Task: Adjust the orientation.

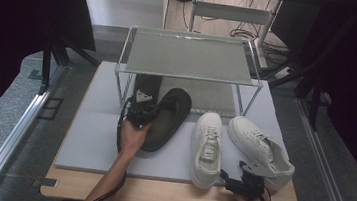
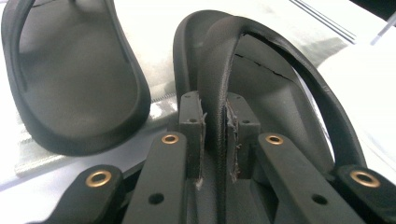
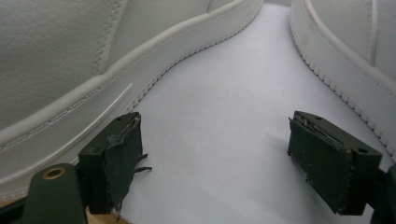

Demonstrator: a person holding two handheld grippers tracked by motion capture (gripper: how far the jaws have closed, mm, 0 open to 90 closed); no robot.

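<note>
Two grippers work this surface [image 1: 86, 146], and we take the nearer one first. Our right gripper [image 1: 246, 180] sits at the near edge, its jaws wide apart and holding nothing; in the right gripper view the pale mat [image 3: 224, 116] lies bare between them. The left sneaker [image 1: 207, 146] stands just beside one open jaw, and the right sneaker [image 1: 262, 147] is a little farther off on the other side. Both look like stiff-soled leather with some weight, so we judge that a grip on the heel collar or the padded tongue would hold better than one on the smooth, rounded side wall, which might slip.

Farther in, our left gripper [image 1: 139, 110] has its jaws clamped on the strap [image 2: 217, 107] of a black sandal [image 1: 166, 122], which lies toe toward the rack. That strap is thin and soft and bends where it is pinched. We judge the sandal light and flexible, likely to swing or droop from that one hold, though the rubbery strap should not slide out easily.

Beyond it, a second sandal [image 1: 147, 84] rests on the lower level of the wire rack [image 1: 191, 56], whose top shelf is bare.
</note>
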